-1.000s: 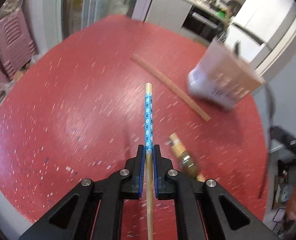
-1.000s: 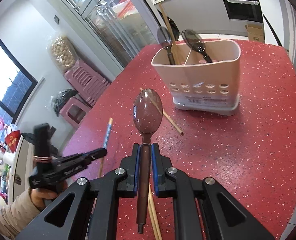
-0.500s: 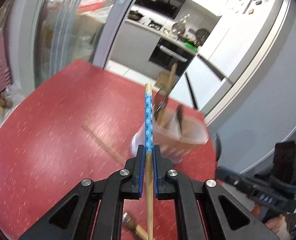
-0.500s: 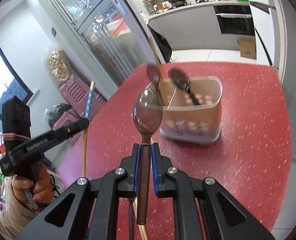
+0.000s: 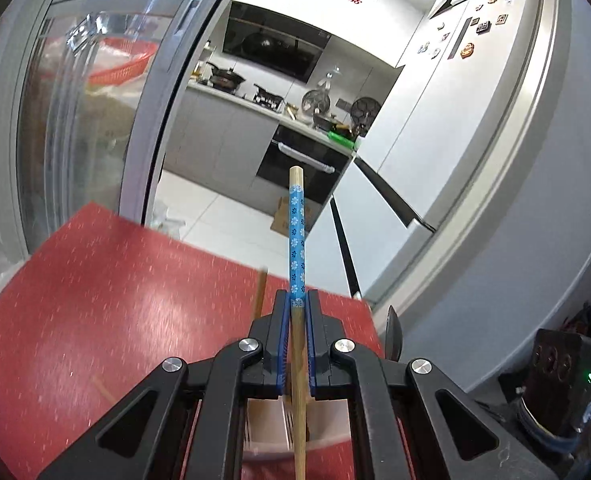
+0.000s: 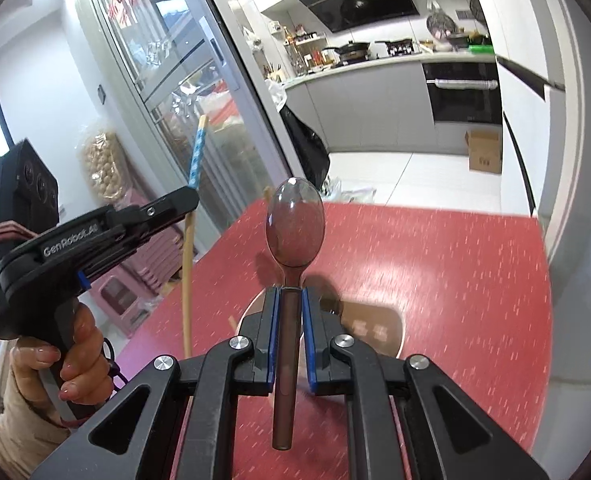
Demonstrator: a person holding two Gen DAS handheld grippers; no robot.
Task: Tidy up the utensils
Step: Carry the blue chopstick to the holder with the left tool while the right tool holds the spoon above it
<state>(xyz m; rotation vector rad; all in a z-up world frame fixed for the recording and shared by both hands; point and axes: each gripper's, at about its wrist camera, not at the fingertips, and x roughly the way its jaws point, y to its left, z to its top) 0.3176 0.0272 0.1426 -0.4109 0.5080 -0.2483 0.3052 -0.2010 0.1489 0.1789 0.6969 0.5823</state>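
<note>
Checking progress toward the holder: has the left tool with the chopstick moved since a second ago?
Yes. The left tool with the chopstick has risen, from low over the red table to well above it.

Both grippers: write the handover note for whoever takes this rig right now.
Left gripper: shut on a chopstick with a blue flowered band, held up off the red table.
Right gripper: shut on a brown spoon, bowl end forward.
Utensil holder: on the table, just under and ahead of both grippers, blurred and mostly hidden by them.
Done: both utensils are picked up and brought over to the holder.
Left: lower the chopstick and the spoon into the holder and let go. Another chopstick seems to lie on the table.
</note>
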